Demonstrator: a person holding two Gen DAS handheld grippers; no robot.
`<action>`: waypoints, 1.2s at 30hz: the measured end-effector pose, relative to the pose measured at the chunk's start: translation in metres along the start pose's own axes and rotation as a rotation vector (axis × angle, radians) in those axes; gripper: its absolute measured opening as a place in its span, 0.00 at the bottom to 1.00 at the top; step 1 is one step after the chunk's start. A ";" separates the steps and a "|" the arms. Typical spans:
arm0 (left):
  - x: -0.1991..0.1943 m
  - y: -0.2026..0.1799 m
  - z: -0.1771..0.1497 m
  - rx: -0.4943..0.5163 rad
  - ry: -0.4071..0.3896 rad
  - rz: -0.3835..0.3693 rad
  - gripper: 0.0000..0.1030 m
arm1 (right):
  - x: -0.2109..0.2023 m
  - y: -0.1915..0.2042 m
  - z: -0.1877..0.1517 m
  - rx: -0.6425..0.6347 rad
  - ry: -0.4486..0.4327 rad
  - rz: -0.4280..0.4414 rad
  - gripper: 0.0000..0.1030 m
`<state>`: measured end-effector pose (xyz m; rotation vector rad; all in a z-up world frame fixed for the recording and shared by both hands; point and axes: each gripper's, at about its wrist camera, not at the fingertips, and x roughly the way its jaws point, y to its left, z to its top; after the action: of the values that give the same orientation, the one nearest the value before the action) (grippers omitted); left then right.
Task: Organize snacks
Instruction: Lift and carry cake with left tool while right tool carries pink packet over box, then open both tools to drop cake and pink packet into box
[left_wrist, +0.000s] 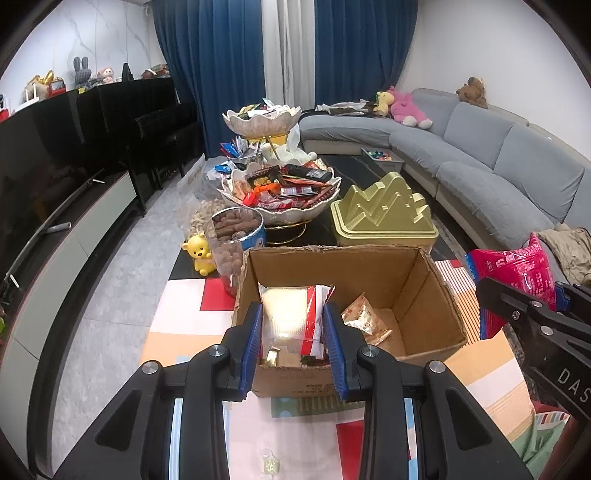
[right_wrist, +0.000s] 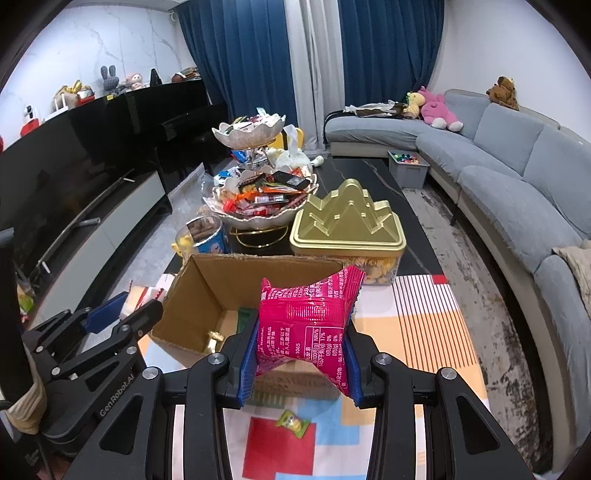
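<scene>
From my left wrist, my left claw (left_wrist: 291, 334) is clenched on a white and red snack bag (left_wrist: 291, 317), which stands upright between the blue pads with its long axis pointing up. The cardboard box (left_wrist: 424, 291) lies just beyond and below it, open-topped, so this bag hangs over the near left corner of the box. I count one loose snack packet (left_wrist: 364, 317) on the box floor to the right of my bag, though others may be hidden. One small candy (left_wrist: 269, 461) sits on the patterned cloth near me. At the far right edge my other claw shows with its pink bag.

From my right wrist, my right claw (right_wrist: 301, 341) is clenched on one pink snack bag (right_wrist: 308, 321), pinched at its waist so both ends flare. The box lies ahead and slightly left of it, with the bag over the near rim. I judge the left bag nearer to dropping in. One green-wrapped candy (right_wrist: 291, 424) rests on the cloth below. On the counter beyond stand one gold tin (right_wrist: 345, 225) and a two-bowl snack stand (right_wrist: 258, 206).
</scene>
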<state>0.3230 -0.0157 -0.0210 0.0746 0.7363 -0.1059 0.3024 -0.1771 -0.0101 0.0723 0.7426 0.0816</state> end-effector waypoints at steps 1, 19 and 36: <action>0.003 0.001 0.001 0.000 0.002 0.000 0.32 | 0.003 0.000 0.001 -0.001 0.003 0.001 0.39; 0.053 0.005 0.005 -0.008 0.056 -0.013 0.33 | 0.054 0.004 0.011 -0.023 0.060 0.024 0.39; 0.059 0.011 0.005 -0.029 0.060 -0.011 0.57 | 0.058 0.006 0.018 -0.051 0.042 0.001 0.64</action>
<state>0.3712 -0.0089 -0.0572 0.0462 0.7977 -0.1037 0.3571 -0.1660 -0.0352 0.0222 0.7822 0.1028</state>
